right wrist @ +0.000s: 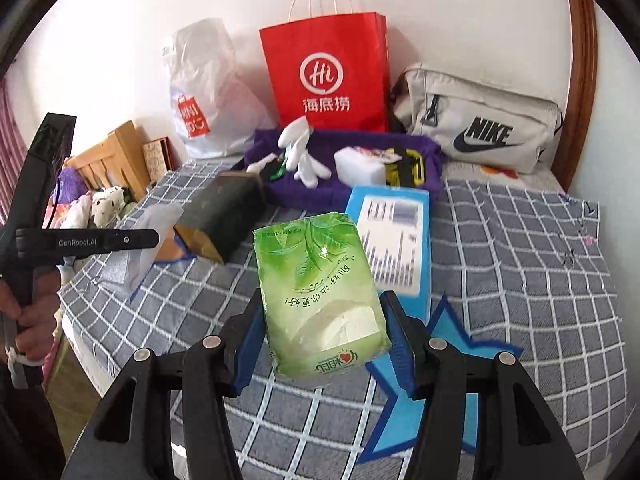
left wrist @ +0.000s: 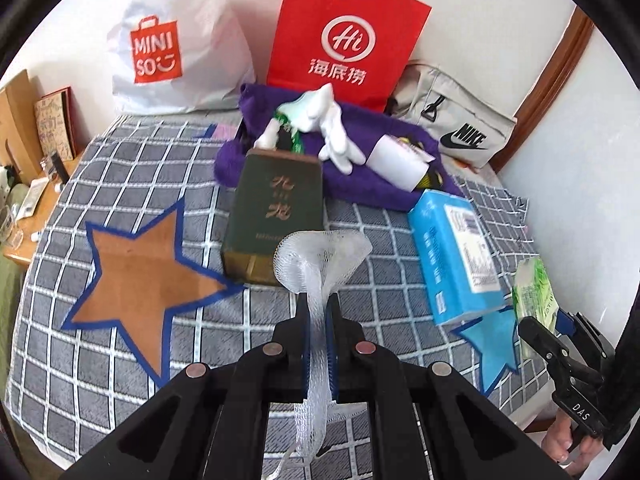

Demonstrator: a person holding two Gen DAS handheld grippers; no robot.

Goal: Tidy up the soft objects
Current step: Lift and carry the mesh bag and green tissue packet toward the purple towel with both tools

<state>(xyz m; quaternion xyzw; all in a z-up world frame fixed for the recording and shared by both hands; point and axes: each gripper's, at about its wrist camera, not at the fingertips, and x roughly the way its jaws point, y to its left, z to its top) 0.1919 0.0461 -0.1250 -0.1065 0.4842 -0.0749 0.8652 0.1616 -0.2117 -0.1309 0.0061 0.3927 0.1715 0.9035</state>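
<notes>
While the left hand-held gripper [left wrist: 319, 312] pinches white foam netting [left wrist: 320, 256], the right hand-held gripper [right wrist: 320, 340] clamps a glossy green tissue pack [right wrist: 320, 292].

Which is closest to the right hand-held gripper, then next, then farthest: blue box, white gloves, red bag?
From the right hand-held gripper, in the right wrist view:
1. Blue box, just ahead, slightly right.
2. White gloves, in the purple tray.
3. Red bag, against the wall.
</notes>
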